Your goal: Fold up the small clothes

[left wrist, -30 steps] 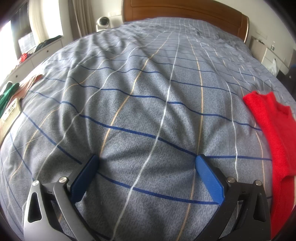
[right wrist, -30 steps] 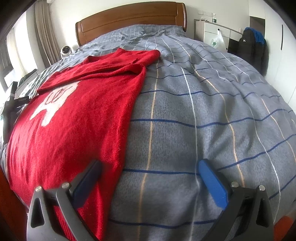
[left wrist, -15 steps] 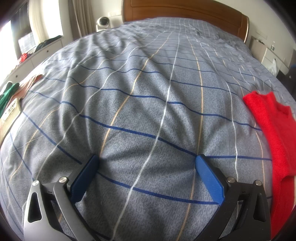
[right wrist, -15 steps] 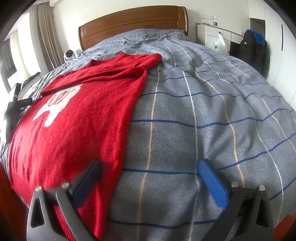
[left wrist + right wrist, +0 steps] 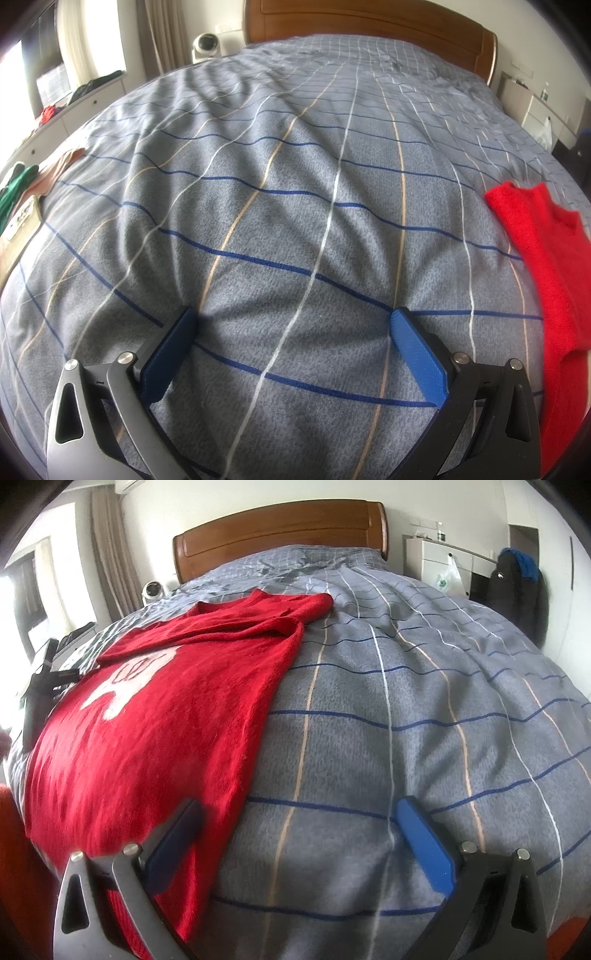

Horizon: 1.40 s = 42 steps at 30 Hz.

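A red knit sweater [image 5: 155, 716] with a white motif lies spread flat on the grey checked bedspread [image 5: 406, 701], left of centre in the right wrist view. Its sleeve is folded across the top near the collar. My right gripper [image 5: 299, 812] is open and empty, just above the bedspread at the sweater's near right edge, its left finger over the red cloth. In the left wrist view the sweater [image 5: 546, 266] shows at the far right. My left gripper [image 5: 291, 321] is open and empty over bare bedspread [image 5: 295, 184], left of the sweater.
A wooden headboard [image 5: 280, 535] stands at the far end of the bed. Other clothes [image 5: 22, 192] lie at the bed's left edge. A white fan [image 5: 205, 44] and a low cabinet [image 5: 74, 107] stand left of the bed; a white dresser [image 5: 443, 561] and a dark coat [image 5: 517, 587] stand right.
The right gripper's view has shifted a little to the left and tilted up, so more of the headboard shows and the sweater sits further right. The left gripper has not moved.
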{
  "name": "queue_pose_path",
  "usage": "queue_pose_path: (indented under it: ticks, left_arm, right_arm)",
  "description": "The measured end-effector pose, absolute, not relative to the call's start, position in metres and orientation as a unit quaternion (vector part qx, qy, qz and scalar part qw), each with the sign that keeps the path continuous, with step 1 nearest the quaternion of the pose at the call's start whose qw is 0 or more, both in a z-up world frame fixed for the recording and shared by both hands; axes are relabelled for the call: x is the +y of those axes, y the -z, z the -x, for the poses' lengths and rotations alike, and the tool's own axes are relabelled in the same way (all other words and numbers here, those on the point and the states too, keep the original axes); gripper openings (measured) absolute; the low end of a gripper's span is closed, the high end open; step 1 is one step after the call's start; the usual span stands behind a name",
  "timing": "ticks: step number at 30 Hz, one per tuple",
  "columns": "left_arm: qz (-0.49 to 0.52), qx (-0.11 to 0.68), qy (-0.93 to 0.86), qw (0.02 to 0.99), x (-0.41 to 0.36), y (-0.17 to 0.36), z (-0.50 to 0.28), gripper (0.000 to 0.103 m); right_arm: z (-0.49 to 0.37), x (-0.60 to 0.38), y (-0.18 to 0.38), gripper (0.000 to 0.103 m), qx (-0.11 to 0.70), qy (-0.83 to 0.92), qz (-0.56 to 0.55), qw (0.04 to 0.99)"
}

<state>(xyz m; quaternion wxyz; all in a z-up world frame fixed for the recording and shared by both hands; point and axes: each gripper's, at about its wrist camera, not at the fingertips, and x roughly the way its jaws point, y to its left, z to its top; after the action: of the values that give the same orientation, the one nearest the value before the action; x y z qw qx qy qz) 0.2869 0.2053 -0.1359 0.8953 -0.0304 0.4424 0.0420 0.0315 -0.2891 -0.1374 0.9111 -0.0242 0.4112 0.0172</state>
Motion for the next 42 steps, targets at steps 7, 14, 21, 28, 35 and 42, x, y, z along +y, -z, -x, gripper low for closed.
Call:
queue_pose_path:
  ticks: [7,14,21,28,35,42]
  left_arm:
    - [0.030,0.442,-0.042,0.895,0.2060,0.1361,-0.2876,0.103]
    - [0.030,0.442,-0.042,0.895,0.2058,0.1360,-0.2875,0.103]
    - [0.030,0.442,-0.042,0.895,0.2057,0.1355,-0.2866,0.103]
    - [0.030,0.443,-0.042,0.895,0.2055,0.1357,-0.2873,0.103]
    - [0.031,0.443,-0.042,0.895,0.2055,0.1358,-0.2875,0.103]
    - [0.030,0.443,-0.042,0.895,0.2057,0.1356,-0.2872,0.103]
  right_arm:
    - [-0.0333,-0.2891,0.1387,0.103,0.411,-0.020,0.027,0.911]
    - [-0.0306,-0.2877,0.1386,0.103,0.411,-0.009,0.029,0.911]
    - [-0.0306,-0.2880,0.1390,0.103,0.411,-0.010,0.031,0.911]
    - [-0.0355,-0.2874,0.1385,0.103,0.413,-0.005,0.024,0.910]
    - [-0.0357,-0.2871,0.1373,0.103,0.414,-0.004,0.023,0.910]
    - [-0.0360,-0.2869,0.1389,0.103,0.412,-0.004,0.024,0.911]
